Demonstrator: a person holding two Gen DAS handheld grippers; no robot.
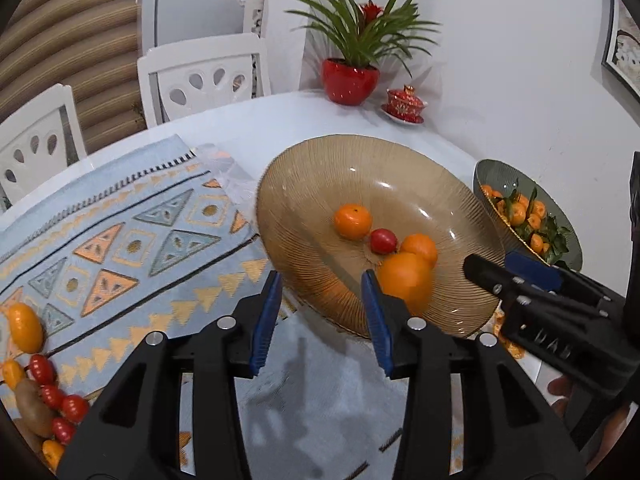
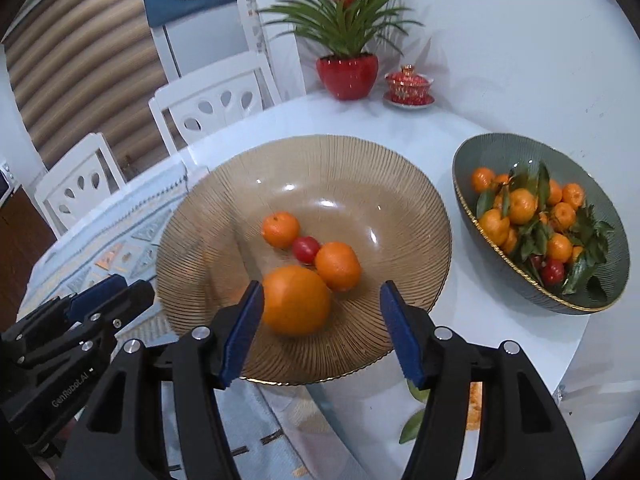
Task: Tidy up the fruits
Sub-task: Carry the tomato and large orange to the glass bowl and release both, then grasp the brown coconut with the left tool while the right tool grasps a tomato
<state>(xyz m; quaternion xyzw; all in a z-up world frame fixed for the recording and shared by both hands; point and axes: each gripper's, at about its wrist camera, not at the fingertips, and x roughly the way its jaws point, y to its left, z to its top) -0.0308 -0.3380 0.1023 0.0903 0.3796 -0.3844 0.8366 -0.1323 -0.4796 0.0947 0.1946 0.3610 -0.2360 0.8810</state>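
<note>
An amber ribbed glass bowl (image 1: 320, 160) (image 2: 320, 152) holds a large orange (image 2: 296, 300) (image 1: 406, 282), a smaller orange (image 2: 338, 266), a mandarin (image 2: 280, 229) and a cherry tomato (image 2: 306, 250). My right gripper (image 2: 322, 328) is open over the bowl's near side; the large orange lies in the bowl just ahead of its left finger, untouched. My left gripper (image 1: 322, 312) is open and empty above the bowl's near-left rim. Loose fruit lies at the mat's left: an orange fruit (image 1: 25, 328), cherry tomatoes (image 1: 42, 368) and a kiwi (image 1: 34, 404).
A green bowl (image 2: 480, 152) of leafy mandarins stands right of the amber bowl. A patterned blue mat (image 1: 120, 240) covers the white table's left. A red potted plant (image 1: 350, 80) and a red lidded cup (image 1: 404, 106) stand at the back; white chairs (image 1: 200, 80) behind.
</note>
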